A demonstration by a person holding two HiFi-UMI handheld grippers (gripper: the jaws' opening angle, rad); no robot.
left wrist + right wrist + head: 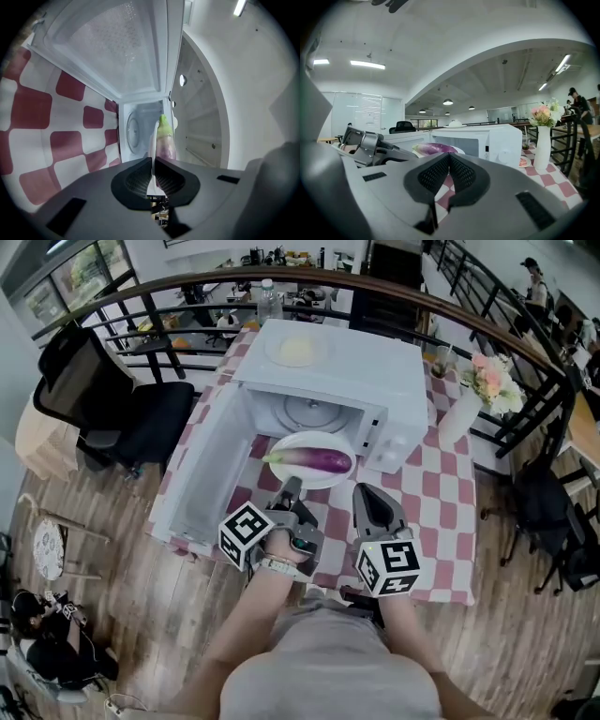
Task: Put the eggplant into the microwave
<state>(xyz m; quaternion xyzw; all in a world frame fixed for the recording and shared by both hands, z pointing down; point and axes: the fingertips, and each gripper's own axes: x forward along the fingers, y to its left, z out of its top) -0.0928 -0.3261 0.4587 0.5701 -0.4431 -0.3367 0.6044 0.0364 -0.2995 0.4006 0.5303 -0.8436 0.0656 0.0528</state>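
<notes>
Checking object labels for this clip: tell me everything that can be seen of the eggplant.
The eggplant is long and slim, glossy purple, paler toward its green stem end, which points left in the head view. It lies whole on its side across a white plate and touches only that. The left tool is shut on the plate's near rim, with the eggplant just in front of the open microwave, not yet inside.

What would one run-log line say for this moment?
left gripper: shut on plate rim | eggplant: on plate, before microwave opening | door: open | right gripper: shut, empty
</notes>
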